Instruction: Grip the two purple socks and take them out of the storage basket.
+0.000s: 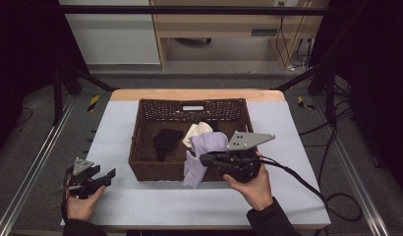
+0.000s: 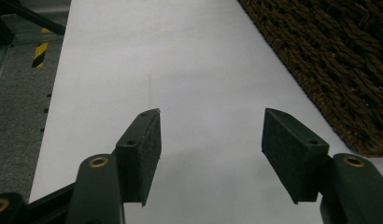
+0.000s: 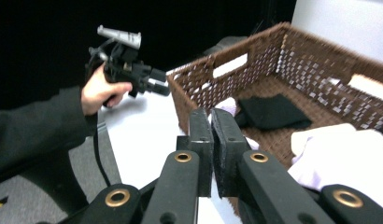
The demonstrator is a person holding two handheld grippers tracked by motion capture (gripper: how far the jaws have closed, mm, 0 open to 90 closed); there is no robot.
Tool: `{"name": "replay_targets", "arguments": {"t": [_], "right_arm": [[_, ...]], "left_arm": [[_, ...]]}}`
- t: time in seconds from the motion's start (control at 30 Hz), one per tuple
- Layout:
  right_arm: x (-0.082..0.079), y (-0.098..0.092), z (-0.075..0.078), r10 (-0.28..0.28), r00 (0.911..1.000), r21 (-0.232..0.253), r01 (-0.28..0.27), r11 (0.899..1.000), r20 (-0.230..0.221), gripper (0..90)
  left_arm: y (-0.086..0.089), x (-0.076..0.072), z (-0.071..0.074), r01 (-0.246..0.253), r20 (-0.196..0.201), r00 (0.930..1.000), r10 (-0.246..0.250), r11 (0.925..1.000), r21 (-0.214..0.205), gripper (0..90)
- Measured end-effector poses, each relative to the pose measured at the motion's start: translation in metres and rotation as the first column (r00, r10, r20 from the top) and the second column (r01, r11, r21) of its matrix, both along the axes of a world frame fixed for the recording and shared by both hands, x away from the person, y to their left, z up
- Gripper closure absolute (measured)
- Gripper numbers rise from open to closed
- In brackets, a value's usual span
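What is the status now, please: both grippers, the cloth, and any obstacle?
Left gripper open, nothing between the jaws, beside basket. Right gripper shut on purple cloth, which hangs over basket's front rim. Nothing blocking.

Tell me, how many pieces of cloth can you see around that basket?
3: a lavender cloth draped over the basket's front rim in the right gripper, a black cloth and a cream cloth inside. More may lie underneath.

A fixed high camera looks forward and down on the wicker basket (image 1: 140, 147). The left claw's (image 2: 210, 140) camera sits low over the surface (image 2: 180, 56), basket wall close at its right. The right claw's (image 3: 212, 140) camera peers closely across the basket's near corner toward the left claw.
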State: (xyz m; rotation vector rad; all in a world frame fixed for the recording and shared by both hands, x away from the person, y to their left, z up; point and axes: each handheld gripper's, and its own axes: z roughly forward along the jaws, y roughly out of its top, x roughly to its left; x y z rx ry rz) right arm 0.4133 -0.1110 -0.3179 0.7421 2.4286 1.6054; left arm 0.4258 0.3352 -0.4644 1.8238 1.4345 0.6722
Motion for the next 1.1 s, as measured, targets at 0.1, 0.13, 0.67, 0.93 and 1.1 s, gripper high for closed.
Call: {"name": "replay_targets", "arguments": {"t": [0.1,0.13,0.67,0.93,1.1], "right_arm": [[0.0,0.003,-0.014,0.001,0.9998,-0.022,-0.002,1.0,-0.019,87.6],[0.0,0.003,-0.019,0.001,0.9995,-0.026,-0.001,1.0,-0.031,87.6],[-0.002,0.009,-0.092,-0.029,0.9893,-0.139,0.009,0.99,-0.143,87.0],[0.0,0.011,-0.121,-0.07,0.986,-0.195,0.04,0.98,-0.151,84.0],[0.0,0.014,-0.129,-0.101,0.9858,-0.236,0.068,0.969,-0.134,75.6]], "left_arm": [[0.0,0.0,0.0,-0.001,-0.001,1.0,0.001,1.0,-0.001,37.4],[0.0,0.0,0.0,-0.001,-0.001,1.0,0.001,1.0,-0.001,37.4],[-0.001,0.0,-0.001,0.002,-0.004,1.0,-0.002,1.0,-0.002,38.0],[0.0,0.0,-0.001,0.002,-0.004,1.0,-0.002,1.0,-0.003,38.0],[0.0,0.0,-0.001,0.003,-0.004,1.0,-0.003,1.0,-0.003,38.0]]}}
